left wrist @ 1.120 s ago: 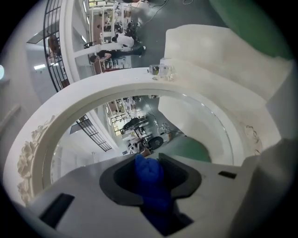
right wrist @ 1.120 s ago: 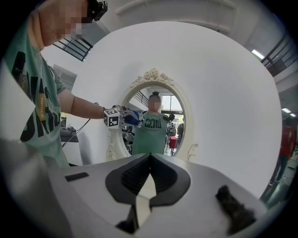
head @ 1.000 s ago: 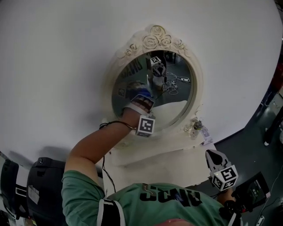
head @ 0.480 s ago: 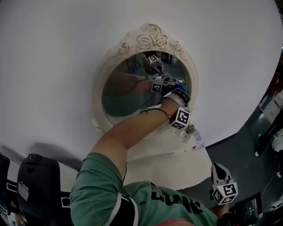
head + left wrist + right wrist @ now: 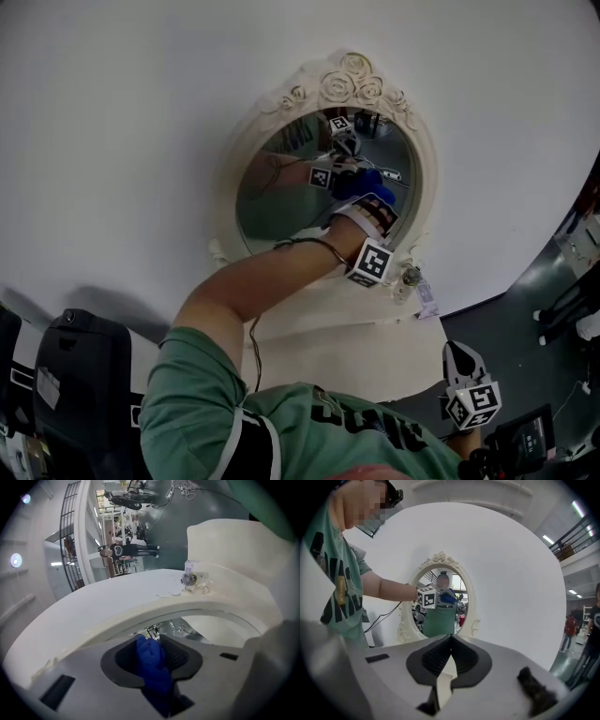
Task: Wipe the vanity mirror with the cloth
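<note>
White table carries vanity mirror; left tool clamps blue cloth at glass (right tool closed, empty), so overpressure may tip it.

This is a large open hall, more lab or studio than home. A curved white backdrop wall stands on a bare grey floor with loose cables. Strip lights and a railed upper gallery run overhead, and people stand far off.

Green T-shirt with dark lettering; thin black cable; grey left gripper and right gripper carry black-and-white marker cubes.
</note>
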Available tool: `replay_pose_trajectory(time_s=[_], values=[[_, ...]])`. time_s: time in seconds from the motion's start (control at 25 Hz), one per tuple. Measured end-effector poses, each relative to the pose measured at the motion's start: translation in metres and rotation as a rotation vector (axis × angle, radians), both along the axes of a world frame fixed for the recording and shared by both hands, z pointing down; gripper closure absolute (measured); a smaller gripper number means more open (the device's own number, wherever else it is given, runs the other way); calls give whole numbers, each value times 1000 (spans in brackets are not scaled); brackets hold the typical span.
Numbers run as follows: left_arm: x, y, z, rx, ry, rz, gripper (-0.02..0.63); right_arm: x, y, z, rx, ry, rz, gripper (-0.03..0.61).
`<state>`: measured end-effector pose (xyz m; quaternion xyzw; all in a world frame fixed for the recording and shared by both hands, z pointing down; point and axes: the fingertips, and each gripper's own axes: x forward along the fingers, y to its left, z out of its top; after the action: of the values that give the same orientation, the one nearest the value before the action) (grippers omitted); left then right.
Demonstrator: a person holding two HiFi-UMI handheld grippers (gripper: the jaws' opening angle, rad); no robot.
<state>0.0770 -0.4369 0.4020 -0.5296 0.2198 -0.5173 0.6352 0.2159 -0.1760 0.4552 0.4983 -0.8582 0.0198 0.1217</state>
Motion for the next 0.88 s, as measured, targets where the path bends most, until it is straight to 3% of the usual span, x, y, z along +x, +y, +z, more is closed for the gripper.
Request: replay_pose_trajectory(time_s=[0.16, 0.32, 0.48, 0.56, 0.68, 0.72, 0.8, 0.88], values=[[-94, 47, -21, 31, 104, -58, 489, -38, -14, -6, 19, 8, -89, 568], [-194, 72, -19, 28, 166, -201, 489, -83, -29, -11, 34, 14, -191, 568], [-274, 90, -5, -7, 104, -371, 489, -128, -37, -17, 46, 23, -285, 568], [-295, 90, 9, -8, 110, -388, 489, -144, -38, -19, 51, 28, -317, 568], [-304, 85, 4, 141, 52, -368, 489, -156, -39, -22, 63, 36, -338, 568], [-305, 83, 6, 138, 37, -377, 489, -157, -39, -23, 65, 38, -338, 568], [-305, 78, 24, 45, 24, -419, 489, -154, -38, -24, 69, 41, -328, 568], [-301, 70, 25, 58, 41, -435, 489, -145, -36, -21, 62, 46, -306, 568]])
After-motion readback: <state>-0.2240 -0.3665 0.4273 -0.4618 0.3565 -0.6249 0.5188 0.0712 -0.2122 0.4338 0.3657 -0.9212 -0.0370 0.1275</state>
